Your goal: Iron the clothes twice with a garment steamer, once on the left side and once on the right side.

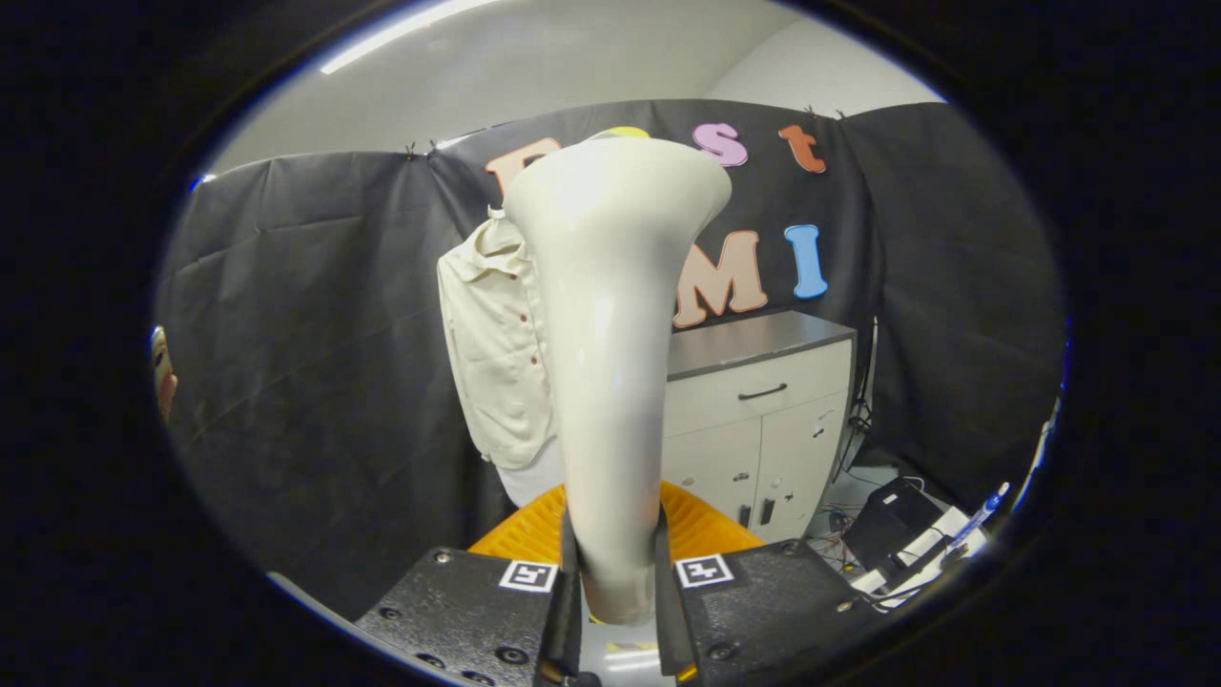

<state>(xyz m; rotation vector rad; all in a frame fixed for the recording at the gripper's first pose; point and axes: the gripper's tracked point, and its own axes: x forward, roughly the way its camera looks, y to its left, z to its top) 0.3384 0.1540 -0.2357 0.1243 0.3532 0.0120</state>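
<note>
Fingers clamping steamer (cabinet beyond)

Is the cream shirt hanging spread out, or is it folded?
Hanging, not folded: the cream buttoned shirt hangs beyond the white plastic steamer head, which the tongs clamp.

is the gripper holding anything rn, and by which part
Yes: the gripper is shut on the garment steamer, its jaws clamped on the narrow lower handle. The wide head rises beyond them, in front of the hanging shirt.
</note>
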